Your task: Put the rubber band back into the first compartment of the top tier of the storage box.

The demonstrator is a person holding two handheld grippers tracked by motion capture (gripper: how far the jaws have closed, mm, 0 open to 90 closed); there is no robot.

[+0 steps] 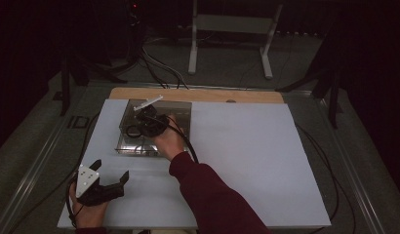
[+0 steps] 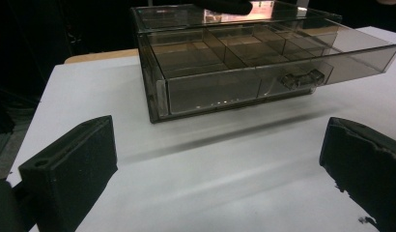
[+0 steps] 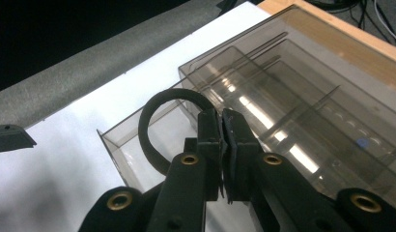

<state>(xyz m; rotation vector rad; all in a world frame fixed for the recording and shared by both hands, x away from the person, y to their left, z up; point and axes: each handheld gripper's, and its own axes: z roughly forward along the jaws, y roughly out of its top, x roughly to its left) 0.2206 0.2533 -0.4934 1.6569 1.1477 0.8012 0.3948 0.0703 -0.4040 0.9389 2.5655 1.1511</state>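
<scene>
1. We see the right gripper (image 1: 148,122) in the upper left of the high view, over a smoky clear plastic drawer box (image 1: 181,109) that sits on the white table top (image 1: 247,161) near its far edge.

2. In the right gripper view the jaws are pressed together on a black ring (image 3: 155,125) — a thin loop, pinched at its rim, with most of the hoop curling out to the left of the jaws, above the pulled-out drawer (image 3: 138,154).

3. We judge the ring light and probably rubbery: it looks matte and thin, so it may flex or twist in the pinch. A grip across the band, as here, seems the sensible hold — no need to squeeze hard.

4. The left gripper (image 1: 108,183) rests at the lower left of the high view, well apart from the box. In its own view its jaws stand wide apart with nothing between them, pointing at the drawer's front.

5. The drawer front carries a small moulded handle (image 2: 302,77), right of centre in the left gripper view. We would take it there. The box looks stiff and light, and slippery on the smooth top, so it may slide when pushed.

6. The divided compartments (image 2: 225,50) look empty; we cannot tell which one the ring hangs over.
</scene>
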